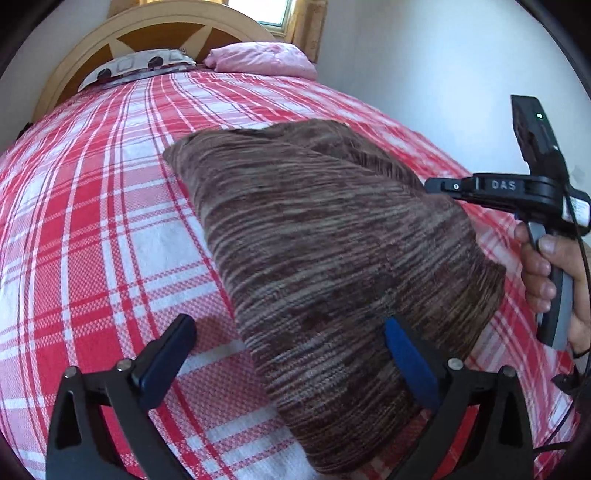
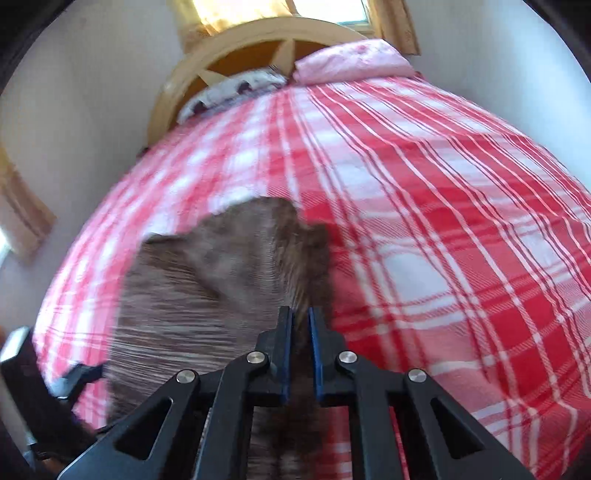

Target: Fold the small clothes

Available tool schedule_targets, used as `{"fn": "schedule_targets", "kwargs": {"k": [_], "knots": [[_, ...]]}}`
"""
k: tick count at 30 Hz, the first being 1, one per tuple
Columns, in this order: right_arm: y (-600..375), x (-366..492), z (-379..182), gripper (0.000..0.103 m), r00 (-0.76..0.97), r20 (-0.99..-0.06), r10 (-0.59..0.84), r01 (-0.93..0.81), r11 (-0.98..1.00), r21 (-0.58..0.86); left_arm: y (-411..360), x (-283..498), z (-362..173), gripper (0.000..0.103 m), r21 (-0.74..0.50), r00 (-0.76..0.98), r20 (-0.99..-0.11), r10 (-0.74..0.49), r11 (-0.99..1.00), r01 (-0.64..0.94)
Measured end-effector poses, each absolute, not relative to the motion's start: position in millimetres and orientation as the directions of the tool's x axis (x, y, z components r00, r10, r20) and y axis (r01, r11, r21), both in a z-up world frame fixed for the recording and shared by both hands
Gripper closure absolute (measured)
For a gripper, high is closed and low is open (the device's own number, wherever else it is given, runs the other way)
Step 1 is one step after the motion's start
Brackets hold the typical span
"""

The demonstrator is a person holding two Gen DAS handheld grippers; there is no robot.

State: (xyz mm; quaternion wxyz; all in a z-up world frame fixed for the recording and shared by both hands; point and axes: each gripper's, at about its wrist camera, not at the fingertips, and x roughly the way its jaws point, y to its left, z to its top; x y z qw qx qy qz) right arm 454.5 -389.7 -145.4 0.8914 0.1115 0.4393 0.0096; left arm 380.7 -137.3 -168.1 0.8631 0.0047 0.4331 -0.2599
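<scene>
One brown garment [image 1: 332, 240], two pillows [image 1: 258, 59], one bed [image 1: 92, 221].

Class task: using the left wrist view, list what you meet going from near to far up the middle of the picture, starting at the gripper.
left gripper → brown striped garment → red plaid bedspread → pink pillow → wooden headboard

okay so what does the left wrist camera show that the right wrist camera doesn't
Only the left wrist view shows the hand holding the right gripper from the side, and the left gripper with jaws wide open over the brown striped garment.

Only the right wrist view shows the right gripper's nearly shut jaws head-on; whether they pinch cloth is unclear.

Both show the garment, the red plaid bedspread, the pink pillow and the wooden headboard.
</scene>
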Motion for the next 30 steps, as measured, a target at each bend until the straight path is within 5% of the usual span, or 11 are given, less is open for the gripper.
{"fn": "schedule_targets", "kwargs": {"k": [6, 8, 9, 10, 13, 17, 18, 19, 20, 30], "knots": [[-419, 430, -153, 0.093, 0.647, -0.729, 0.222, 0.098, 0.925, 0.368, -135, 378, -167, 0.0, -0.22, 0.492, -0.745, -0.45, 0.863, 0.456], [-411, 405, -139, 0.074, 0.665, -0.688, 0.291, 0.022, 0.913, 0.407, -134, 379, -167, 0.0, -0.226, 0.492, -0.743, -0.455, 0.861, 0.455], [-407, 397, -134, 0.046, 0.666, -0.676, 0.314, -0.005, 0.909, 0.417, -132, 379, -167, 0.0, -0.236, 0.491, -0.739, -0.462, 0.859, 0.454], [-401, 386, -130, 0.036, 0.664, -0.665, 0.342, -0.037, 0.903, 0.427, -131, 379, -167, 0.0, -0.245, 0.49, -0.736, -0.468, 0.858, 0.452], [-382, 360, -123, 0.036, 0.653, -0.666, 0.36, -0.11, 0.916, 0.387, -127, 378, -166, 0.0, -0.266, 0.491, -0.728, -0.479, 0.856, 0.442], [-369, 351, -136, 0.052, 0.61, -0.716, 0.34, -0.127, 0.933, 0.335, -128, 378, -166, 0.0, -0.26, 0.494, -0.73, -0.473, 0.86, 0.438], [-368, 351, -140, 0.064, 0.604, -0.725, 0.332, -0.119, 0.936, 0.331, -128, 378, -166, 0.0, -0.258, 0.497, -0.73, -0.469, 0.863, 0.435], [-367, 352, -144, 0.091, 0.593, -0.736, 0.327, -0.112, 0.939, 0.326, -127, 378, -166, 0.0, -0.257, 0.499, -0.73, -0.466, 0.865, 0.431], [-366, 352, -147, 0.096, 0.589, -0.742, 0.32, -0.11, 0.941, 0.319, -126, 380, -166, 0.0, -0.259, 0.501, -0.73, -0.466, 0.866, 0.428], [-369, 327, -143, 0.098, 0.586, -0.798, 0.139, -0.079, 0.99, 0.114, -126, 380, -168, 0.0, -0.249, 0.502, -0.741, -0.446, 0.877, 0.411]]}}
